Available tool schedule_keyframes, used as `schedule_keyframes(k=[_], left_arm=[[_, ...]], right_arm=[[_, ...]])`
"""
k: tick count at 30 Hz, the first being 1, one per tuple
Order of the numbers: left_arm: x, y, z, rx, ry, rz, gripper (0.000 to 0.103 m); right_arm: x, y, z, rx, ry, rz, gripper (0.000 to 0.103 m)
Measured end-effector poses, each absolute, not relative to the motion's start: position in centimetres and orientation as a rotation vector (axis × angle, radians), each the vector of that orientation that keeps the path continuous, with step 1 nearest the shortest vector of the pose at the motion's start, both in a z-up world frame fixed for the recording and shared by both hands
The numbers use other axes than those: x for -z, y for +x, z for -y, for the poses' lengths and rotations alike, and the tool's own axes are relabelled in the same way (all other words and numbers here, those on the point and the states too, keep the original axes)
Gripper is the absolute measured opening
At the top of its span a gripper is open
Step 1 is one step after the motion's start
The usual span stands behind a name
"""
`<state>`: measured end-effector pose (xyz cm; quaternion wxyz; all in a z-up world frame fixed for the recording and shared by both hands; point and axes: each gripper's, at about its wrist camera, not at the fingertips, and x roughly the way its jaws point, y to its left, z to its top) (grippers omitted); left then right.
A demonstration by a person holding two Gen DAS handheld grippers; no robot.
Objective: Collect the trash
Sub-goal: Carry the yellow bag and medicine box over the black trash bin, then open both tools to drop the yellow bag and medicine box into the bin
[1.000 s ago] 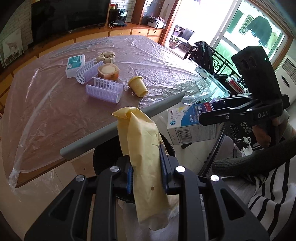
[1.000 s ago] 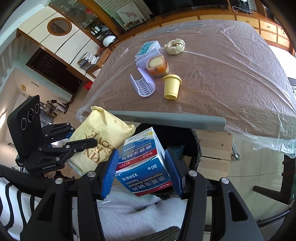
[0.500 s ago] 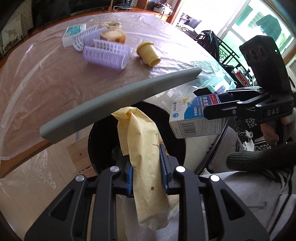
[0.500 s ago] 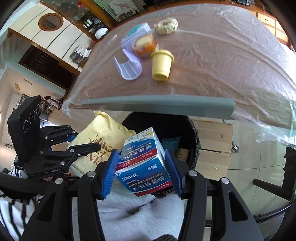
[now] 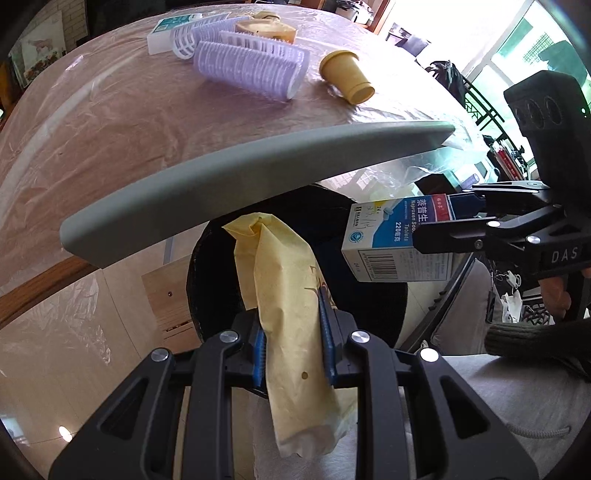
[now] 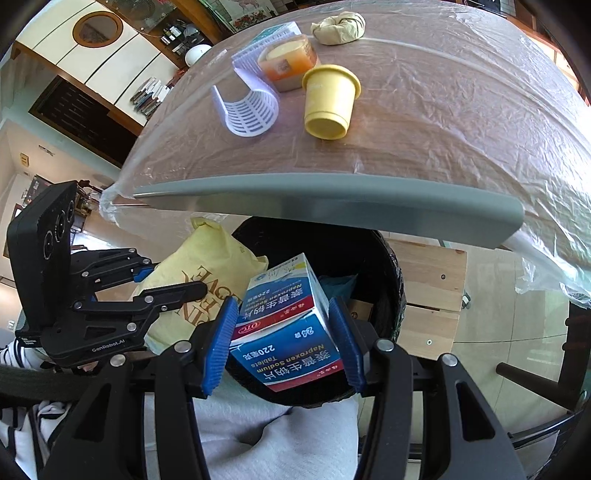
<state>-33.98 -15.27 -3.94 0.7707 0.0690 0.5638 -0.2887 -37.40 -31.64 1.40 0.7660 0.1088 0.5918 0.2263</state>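
Note:
My left gripper (image 5: 294,332) is shut on a yellow paper bag (image 5: 291,295), held over the near rim of a black trash bin (image 5: 207,266). The bag also shows in the right wrist view (image 6: 199,273). My right gripper (image 6: 282,332) is shut on a blue-and-white tablet box (image 6: 284,317), over the bin's opening (image 6: 384,266). The box shows in the left wrist view (image 5: 391,240), to the right of the bag. The bin stands under the table's grey edge strip (image 6: 332,203).
On the plastic-covered table (image 6: 461,92) lie a yellow cup (image 6: 328,107), a white ribbed holder (image 6: 247,110), an orange-lidded tub (image 6: 288,62), a crumpled beige wad (image 6: 338,22) and a lilac roller (image 5: 251,70). A wooden crate (image 6: 428,295) stands behind the bin.
Both grippers moved down and forward with their loads, from table height to over the bin below the table edge. Grips are unchanged.

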Motion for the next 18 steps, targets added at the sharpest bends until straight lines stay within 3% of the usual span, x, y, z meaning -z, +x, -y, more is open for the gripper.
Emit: schedule_keyframes(k=[18], left_arm=[[6.2,-32.8,15.4,0.582,0.179,-1.243,0.025]], right_arm=[[0.6,-36.4,30.2,-0.448,0.152,-1.306,0.051]])
